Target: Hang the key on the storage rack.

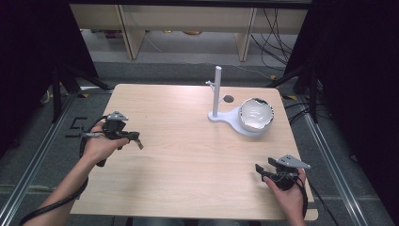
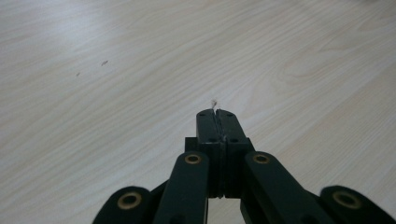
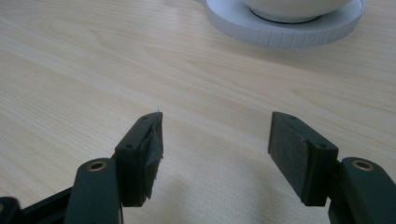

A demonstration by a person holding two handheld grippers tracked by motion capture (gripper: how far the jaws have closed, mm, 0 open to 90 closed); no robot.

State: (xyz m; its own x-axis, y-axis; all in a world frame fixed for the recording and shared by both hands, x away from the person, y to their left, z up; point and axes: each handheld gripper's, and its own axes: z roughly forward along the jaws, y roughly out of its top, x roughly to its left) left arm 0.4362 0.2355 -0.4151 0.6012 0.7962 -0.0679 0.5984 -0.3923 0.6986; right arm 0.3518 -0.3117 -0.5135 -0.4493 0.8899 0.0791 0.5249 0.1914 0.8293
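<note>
Your left black two-jaw gripper (image 1: pixel 137 141) sits at the left side of the light wood-grain table (image 1: pixel 188 155), held in your left hand (image 1: pixel 101 146); its jaws are pressed fully together with nothing between them, tips pointing toward the table's middle; in the left gripper view the closed left gripper (image 2: pixel 216 114) hangs just over bare tabletop (image 2: pixel 116 70); a couple of tiny dark specks (image 2: pixel 104 62) lie on the wood ahead of it

Your right black two-jaw gripper (image 1: pixel 264 167) is near the table's front right corner, in your right hand (image 1: pixel 289 193); jaws spread wide, holding nothing; the right gripper view shows the same right gripper (image 3: pixel 215 140) with a broad gap of bare wood between the pads (image 3: pixel 287 149), the left pad looking a bit frayed

The white bowl with dark chipped-looking rim (image 1: pixel 256 114) sits on the round end of a white plastic stand base (image 1: pixel 244 129) at the far right of the table; a white upright post (image 1: pixel 217 92) rises from the base's other end, just left of the bowl; in the right gripper view the bowl's underside (image 3: pixel 294 9) and the base rim (image 3: pixel 285 32) lie ahead, well apart from the jaws; a small dark round hole (image 1: pixel 228 99) is in the tabletop just behind the stand
</note>
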